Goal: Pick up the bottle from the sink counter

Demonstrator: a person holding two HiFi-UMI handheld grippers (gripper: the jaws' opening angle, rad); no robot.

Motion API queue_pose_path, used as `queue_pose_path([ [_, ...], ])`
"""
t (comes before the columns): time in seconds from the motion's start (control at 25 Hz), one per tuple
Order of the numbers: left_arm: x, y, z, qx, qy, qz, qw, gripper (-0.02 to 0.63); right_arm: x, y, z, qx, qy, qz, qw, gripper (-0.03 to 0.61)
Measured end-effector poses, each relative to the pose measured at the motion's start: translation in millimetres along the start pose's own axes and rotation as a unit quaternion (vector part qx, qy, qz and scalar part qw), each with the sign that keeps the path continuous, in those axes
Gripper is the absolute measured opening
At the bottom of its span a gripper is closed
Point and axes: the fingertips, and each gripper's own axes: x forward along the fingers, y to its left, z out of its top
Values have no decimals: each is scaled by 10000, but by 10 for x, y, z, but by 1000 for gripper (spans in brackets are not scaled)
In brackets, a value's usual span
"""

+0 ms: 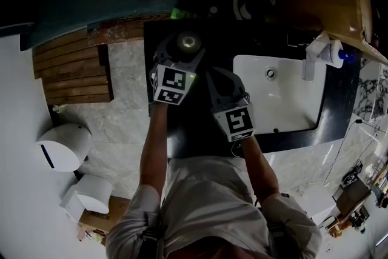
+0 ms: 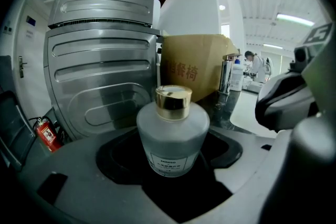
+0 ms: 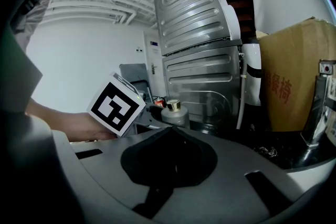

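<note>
A squat frosted-glass bottle (image 2: pixel 173 136) with a gold cap stands at the far left of the black sink counter (image 1: pixel 194 133). In the head view the bottle (image 1: pixel 188 42) shows only its cap. My left gripper (image 1: pixel 182 56) reaches over it. In the left gripper view its grey jaws close against both sides of the bottle. Whether the bottle is off the counter, I cannot tell. My right gripper (image 1: pixel 213 74) hovers just to the right, shut and empty. Past the right gripper's (image 3: pixel 170 127) joined tips, the bottle (image 3: pixel 174 113) and the left marker cube (image 3: pixel 115 107) are visible.
A white sink basin (image 1: pixel 285 100) lies right of the grippers, with a white pump bottle (image 1: pixel 330 53) beyond it. A ribbed steel cabinet (image 2: pixel 100 71) and a cardboard box (image 2: pixel 194 68) rise behind the bottle. A chrome tap (image 3: pixel 317 107) is at far right. White bins (image 1: pixel 63 145) stand on the floor.
</note>
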Motion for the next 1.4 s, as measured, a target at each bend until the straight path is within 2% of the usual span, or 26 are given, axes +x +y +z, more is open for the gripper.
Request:
queue_pose_path([
  [0.92, -38, -26, -27, 19, 106, 28, 9999, 325, -126, -53, 84, -59, -91, -153, 9998, -3],
  [1.4, -282, -110, 106, 7, -74, 3, 10000, 325, -247, -69, 204, -181, -213, -281, 9992, -3],
])
